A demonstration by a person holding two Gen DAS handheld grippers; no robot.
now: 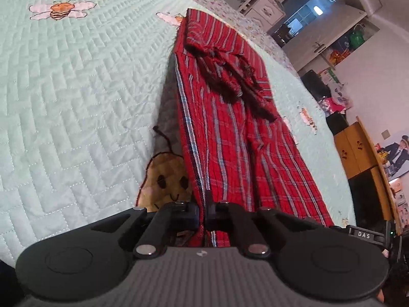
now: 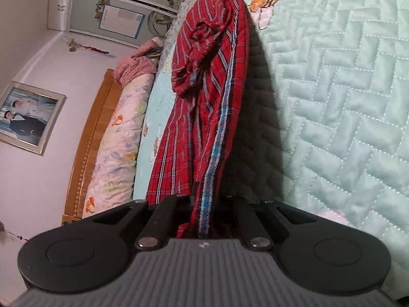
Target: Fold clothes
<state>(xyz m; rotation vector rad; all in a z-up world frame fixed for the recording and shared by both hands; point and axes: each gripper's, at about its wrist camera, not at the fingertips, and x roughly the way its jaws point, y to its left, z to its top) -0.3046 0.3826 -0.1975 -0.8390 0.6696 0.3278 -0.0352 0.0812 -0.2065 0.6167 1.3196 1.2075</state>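
Observation:
A red plaid cloth (image 1: 230, 117) with dark fringe lies in a long strip on the pale green quilted bedspread (image 1: 76, 102). My left gripper (image 1: 204, 215) is shut on the cloth's near edge, which runs between its black fingers. In the right wrist view the same red plaid cloth (image 2: 204, 102) stretches away, its striped edge raised off the bedspread (image 2: 345, 102). My right gripper (image 2: 204, 212) is shut on that striped edge. The fingertips of both grippers are largely hidden by the fabric.
A pear-shaped patch with a face (image 1: 166, 179) and a bee patch (image 1: 61, 9) decorate the quilt. White cupboards (image 1: 319, 25) and a wooden cabinet (image 1: 358, 151) stand beyond the bed. A wooden headboard (image 2: 92, 140), floral pillow (image 2: 115, 140) and framed photo (image 2: 28, 117) are at the left.

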